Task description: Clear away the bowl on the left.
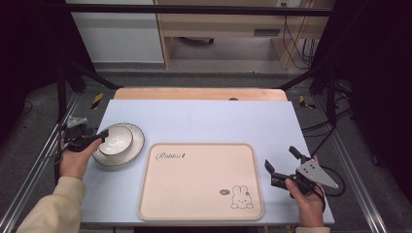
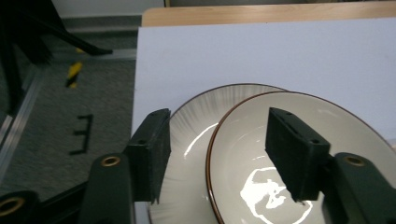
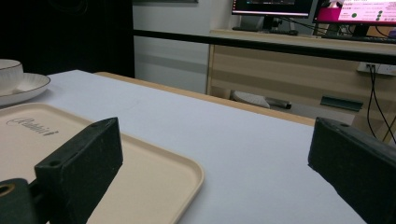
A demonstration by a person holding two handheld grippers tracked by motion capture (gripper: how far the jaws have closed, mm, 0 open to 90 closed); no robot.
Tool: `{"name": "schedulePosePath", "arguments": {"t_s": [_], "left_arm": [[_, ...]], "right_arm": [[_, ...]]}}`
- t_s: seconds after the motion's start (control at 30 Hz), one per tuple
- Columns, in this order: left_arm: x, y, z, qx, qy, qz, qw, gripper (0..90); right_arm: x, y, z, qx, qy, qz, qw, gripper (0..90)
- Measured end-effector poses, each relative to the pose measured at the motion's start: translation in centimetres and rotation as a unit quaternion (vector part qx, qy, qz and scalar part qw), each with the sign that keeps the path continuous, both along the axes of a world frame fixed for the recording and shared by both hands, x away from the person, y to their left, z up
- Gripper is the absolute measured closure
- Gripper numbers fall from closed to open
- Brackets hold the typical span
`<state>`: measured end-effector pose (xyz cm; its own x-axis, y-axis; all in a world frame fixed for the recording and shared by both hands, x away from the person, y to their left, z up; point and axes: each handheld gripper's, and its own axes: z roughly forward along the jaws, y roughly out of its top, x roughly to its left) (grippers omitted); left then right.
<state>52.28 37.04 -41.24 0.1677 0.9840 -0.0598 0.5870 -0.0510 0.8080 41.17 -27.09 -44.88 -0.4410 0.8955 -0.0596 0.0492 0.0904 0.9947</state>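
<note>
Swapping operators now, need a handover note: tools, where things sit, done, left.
Left tool: jaws straddle the near rim of the bowl, one jaw inside, one outside; gap visible, not clamped yet.
Right tool: open, holds nothing, hovers right of the tray.
Bowl sits on the plate, left of the tray on the table.
Done: left tool is at the bowl.
Left: probably close on the rim and lift the bowl, likely onto the tray.
</note>
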Motion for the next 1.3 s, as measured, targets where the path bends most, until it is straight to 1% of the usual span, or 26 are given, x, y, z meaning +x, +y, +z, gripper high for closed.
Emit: {"name": "schedulePosePath", "arguments": {"t_s": [0.03, 0.07, 0.13, 0.17, 0.2, 0.27, 0.33, 0.37, 0.43, 0.5, 0.53, 0.63, 0.7, 0.77, 0.8, 0.87, 0.9, 0.97, 1.0, 1.07, 1.1, 1.17, 1.2, 1.23, 1.27, 1.3], "left_arm": [[0.1, 0.0, -0.1, -0.004, 0.006, 0.000, 1.0000, 44.1], [0.1, 0.0, -0.3, -0.001, 0.008, 0.001, 1.0000, 44.9], [0.2, 0.0, -0.5, 0.015, 0.020, 0.002, 0.9997, 49.1], [0.2, 0.0, -0.6, 0.020, 0.024, 0.005, 0.9995, 50.1], [0.2, 0.1, -0.7, 0.017, 0.029, 0.007, 0.9994, 50.9], [0.2, 0.3, -1.1, 0.004, 0.042, 0.010, 0.9991, 51.2], [0.3, 0.5, -1.4, -0.019, 0.050, 0.018, 0.9984, 52.7], [0.3, 0.6, -1.4, -0.024, 0.054, 0.018, 0.9981, 54.0], [0.4, 0.7, -1.7, -0.019, 0.066, 0.018, 0.9975, 56.7], [0.5, 0.8, -1.9, -0.027, 0.079, 0.020, 0.9963, 58.0], [0.6, 0.9, -2.0, -0.040, 0.086, 0.023, 0.9952, 60.5], [0.7, 0.9, -2.0, -0.045, 0.091, 0.023, 0.9946, 63.6], [0.8, 0.7, -2.1, -0.042, 0.094, 0.023, 0.9944, 67.4], [0.9, 0.6, -2.2, -0.046, 0.099, 0.020, 0.9938, 68.4], [1.0, 0.4, -2.3, -0.040, 0.105, 0.017, 0.9935, 69.3], [1.1, 0.4, -2.4, -0.036, 0.109, 0.020, 0.9932, 71.6], [1.1, 0.3, -2.5, -0.039, 0.112, 0.019, 0.9927, 71.6], [1.2, 0.1, -2.5, -0.038, 0.115, 0.023, 0.9924, 76.9], [1.2, 0.2, -2.4, -0.028, 0.118, 0.023, 0.9923, 81.7], [1.2, 0.3, -2.4, -0.030, 0.120, 0.022, 0.9920, 82.5], [1.2, 0.3, -2.4, -0.032, 0.122, 0.025, 0.9917, 82.9], [1.1, 0.2, -2.3, -0.029, 0.122, 0.025, 0.9918, 83.0], [1.0, 0.2, -2.1, -0.037, 0.119, 0.025, 0.9919, 83.1], [1.0, 0.2, -2.1, -0.037, 0.119, 0.025, 0.9919, 83.1], [1.0, 0.1, -2.0, -0.043, 0.119, 0.026, 0.9916, 83.1], [1.0, 0.2, -2.0, -0.051, 0.110, 0.019, 0.9925, 82.9]], "right_arm": [[0.0, 0.0, 0.0, 0.000, 0.000, 0.001, 1.0000, 3.2], [0.0, 0.1, 0.0, -0.001, 0.001, 0.001, 1.0000, 3.2], [0.1, 0.1, 0.0, 0.000, 0.000, 0.003, 1.0000, 3.2], [0.1, 0.1, 0.0, 0.000, 0.000, 0.004, 1.0000, 3.2], [0.1, 0.2, 0.0, -0.001, 0.001, 0.004, 1.0000, 3.2], [0.2, 0.2, 0.0, 0.000, 0.001, 0.005, 1.0000, 3.2], [0.2, 0.2, 0.0, -0.001, 0.002, 0.005, 1.0000, 3.2], [0.2, 0.2, 0.0, -0.001, 0.003, 0.005, 1.0000, 3.2], [0.2, 0.2, 0.0, -0.002, 0.003, 0.006, 1.0000, 3.2], [0.2, 0.2, 0.0, -0.004, 0.002, 0.007, 1.0000, 3.2], [0.2, 0.2, 0.0, -0.002, 0.002, 0.006, 1.0000, 3.2], [0.2, 0.2, 0.0, -0.001, 0.003, 0.005, 1.0000, 3.2], [0.2, 0.2, 0.0, -0.001, 0.003, 0.006, 1.0000, 3.2], [0.2, 0.2, 0.0, -0.002, 0.003, 0.007, 1.0000, 3.2], [0.2, 0.2, 0.0, -0.002, 0.004, 0.007, 1.0000, 3.1], [0.2, 0.2, 0.0, -0.001, 0.004, 0.006, 1.0000, 3.0], [0.2, 0.2, 0.0, -0.001, 0.004, 0.006, 1.0000, 3.0], [0.1, 0.2, 0.0, -0.001, 0.003, 0.005, 1.0000, 2.8], [0.1, 0.2, 0.0, -0.002, 0.005, 0.005, 1.0000, 2.8], [0.1, 0.2, 0.0, -0.002, 0.005, 0.006, 1.0000, 2.8], [0.1, 0.2, 0.0, -0.003, 0.005, 0.006, 1.0000, 2.9], [0.1, 0.2, 0.0, -0.003, 0.006, 0.007, 1.0000, 2.8], [0.1, 0.2, 0.0, -0.003, 0.006, 0.006, 1.0000, 2.8], [0.1, 0.2, 0.0, -0.003, 0.006, 0.006, 1.0000, 2.8], [0.1, 0.2, 0.0, -0.003, 0.006, 0.006, 1.0000, 2.8], [0.1, 0.2, 0.0, -0.003, 0.005, 0.006, 1.0000, 2.8]]}}
